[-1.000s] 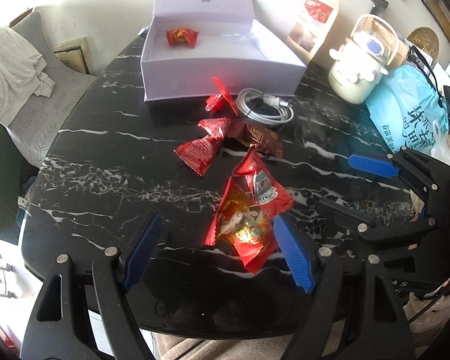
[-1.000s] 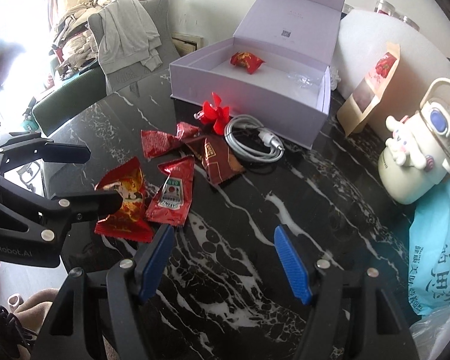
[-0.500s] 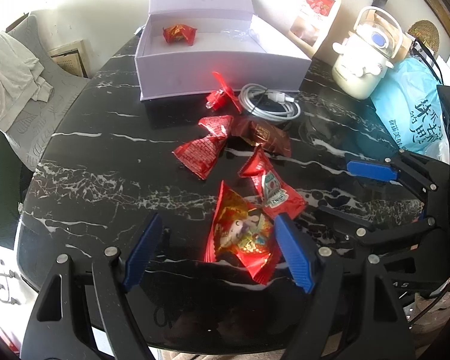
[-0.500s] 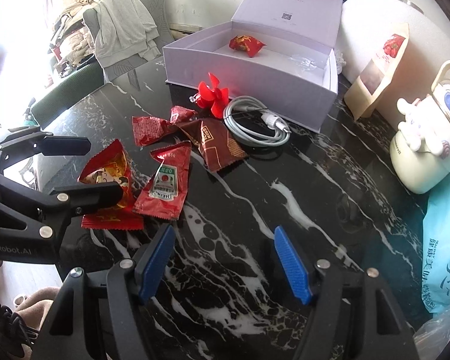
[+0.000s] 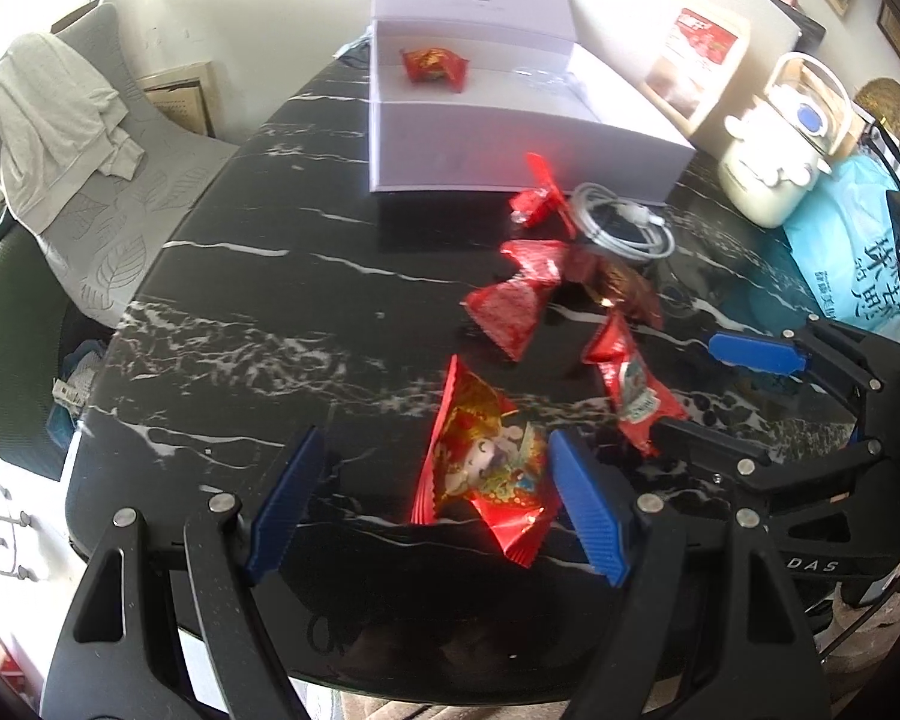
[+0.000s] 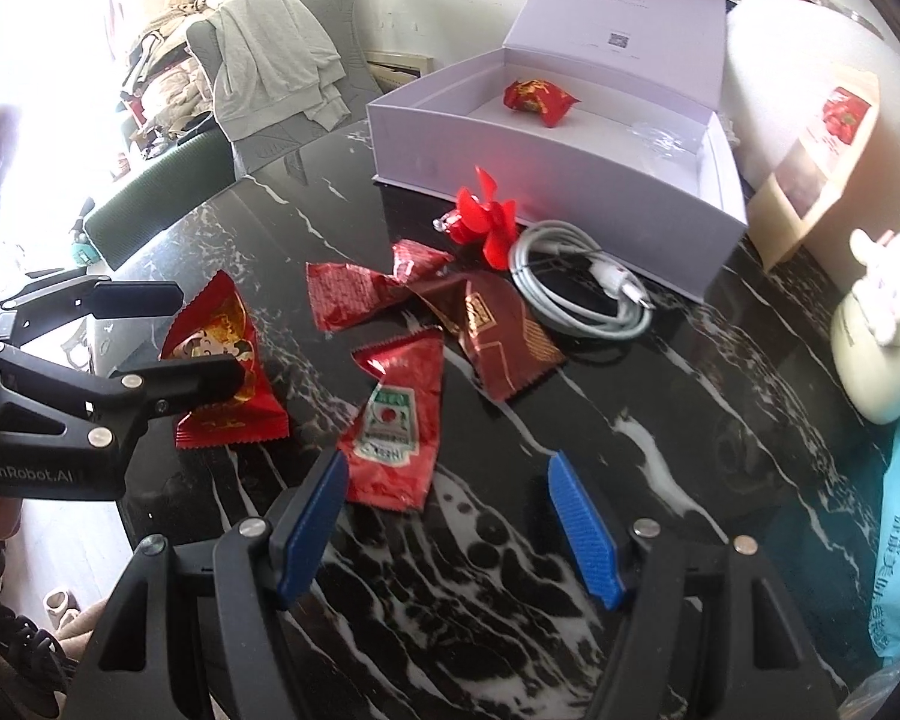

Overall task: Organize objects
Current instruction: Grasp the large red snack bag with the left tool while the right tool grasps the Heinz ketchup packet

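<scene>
Left wrist view: left gripper (image 5: 435, 501) sitting wide apart, straddling red-gold snack packet (image 5: 483, 468) at near edge of black marble table (image 5: 240, 330); right blue pad just beside packet, left pad well clear. Right gripper (image 6: 450, 531) also spread wide, gripping nothing, ketchup sachet (image 6: 393, 426) lying just beyond its left pad. One red candy (image 6: 537, 101) resting inside open white box (image 6: 540, 180). Cable coil (image 6: 576, 294) lying just before box.
</scene>
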Demonstrator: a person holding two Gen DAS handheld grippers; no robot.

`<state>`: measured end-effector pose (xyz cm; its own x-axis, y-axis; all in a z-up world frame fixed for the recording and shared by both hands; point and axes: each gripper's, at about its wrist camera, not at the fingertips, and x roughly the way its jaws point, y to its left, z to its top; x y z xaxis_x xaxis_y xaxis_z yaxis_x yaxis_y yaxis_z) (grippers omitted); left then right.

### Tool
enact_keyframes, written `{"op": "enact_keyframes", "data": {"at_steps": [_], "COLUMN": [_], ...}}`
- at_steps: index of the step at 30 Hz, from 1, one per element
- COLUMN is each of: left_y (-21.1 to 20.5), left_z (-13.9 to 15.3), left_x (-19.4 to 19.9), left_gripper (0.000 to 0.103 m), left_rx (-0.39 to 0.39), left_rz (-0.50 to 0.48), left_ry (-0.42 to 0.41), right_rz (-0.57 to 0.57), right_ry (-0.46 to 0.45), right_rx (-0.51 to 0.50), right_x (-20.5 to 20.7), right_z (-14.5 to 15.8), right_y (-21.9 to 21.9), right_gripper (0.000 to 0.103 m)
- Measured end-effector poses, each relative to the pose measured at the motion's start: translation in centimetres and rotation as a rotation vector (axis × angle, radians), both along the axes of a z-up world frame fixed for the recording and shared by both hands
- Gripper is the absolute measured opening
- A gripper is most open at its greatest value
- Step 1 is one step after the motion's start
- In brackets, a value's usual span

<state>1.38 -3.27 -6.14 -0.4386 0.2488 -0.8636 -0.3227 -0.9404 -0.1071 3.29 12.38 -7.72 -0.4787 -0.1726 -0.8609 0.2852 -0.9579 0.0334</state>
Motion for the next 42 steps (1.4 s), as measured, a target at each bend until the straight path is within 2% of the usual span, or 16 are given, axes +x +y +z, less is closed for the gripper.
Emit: {"op": "enact_keyframes", "data": {"at_steps": [11, 15, 20, 27, 33, 34, 35, 36, 40, 42], "left_y": [-2.1, -2.4, -2.5, -2.0, -1.5, -1.4, -1.4, -1.2, -0.8, -0.5], "left_z": [0.3, 0.2, -0.4, -1.1, -1.3, -1.3, -1.2, -1.2, -1.0, -0.8], "left_x": [-0.6, -0.7, -0.6, -1.0, -1.2, -1.2, -1.2, -1.2, -1.0, -0.7], "left_gripper": [0.076, 0.076, 0.076, 0.076, 0.076, 0.071, 0.059, 0.055, 0.044, 0.043], "left_rx": [-0.054, -0.016, 0.058, 0.065, 0.066, 0.064, 0.059, 0.047, 0.033, 0.025], "left_rz": [0.06, 0.044, 0.025, 0.012, 0.002, 0.0, -0.003, -0.006, -0.033, -0.043], "left_ry": [0.031, 0.009, -0.04, -0.066, -0.036, -0.033, -0.027, -0.019, -0.012, -0.005], "right_rz": [0.0, 0.008, 0.011, 0.013, 0.017, 0.016, 0.015, 0.014, 0.009, 0.009], "right_ry": [0.007, 0.01, 0.032, 0.055, 0.071, 0.07, 0.069, 0.067, 0.059, 0.055], "right_rx": [-0.002, 0.012, 0.023, 0.021, 0.016, 0.015, 0.015, 0.012, -0.003, -0.007], "right_x": [-1.3, -1.5, -1.5, -1.3, -1.1, -1.0, -1.0, -1.0, -1.0, -1.1], "right_z": [-0.6, -1.1, -1.0, -0.9, -0.9, -0.9, -0.8, -0.8, -0.8, -0.8], "right_y": [-1.3, -1.9, -2.1, -2.1, -1.9, -1.9, -1.9, -1.9, -1.6, -1.4], "right_gripper": [0.07, 0.069, 0.059, 0.034, 0.031, 0.03, 0.029, 0.028, 0.026, 0.026]}}
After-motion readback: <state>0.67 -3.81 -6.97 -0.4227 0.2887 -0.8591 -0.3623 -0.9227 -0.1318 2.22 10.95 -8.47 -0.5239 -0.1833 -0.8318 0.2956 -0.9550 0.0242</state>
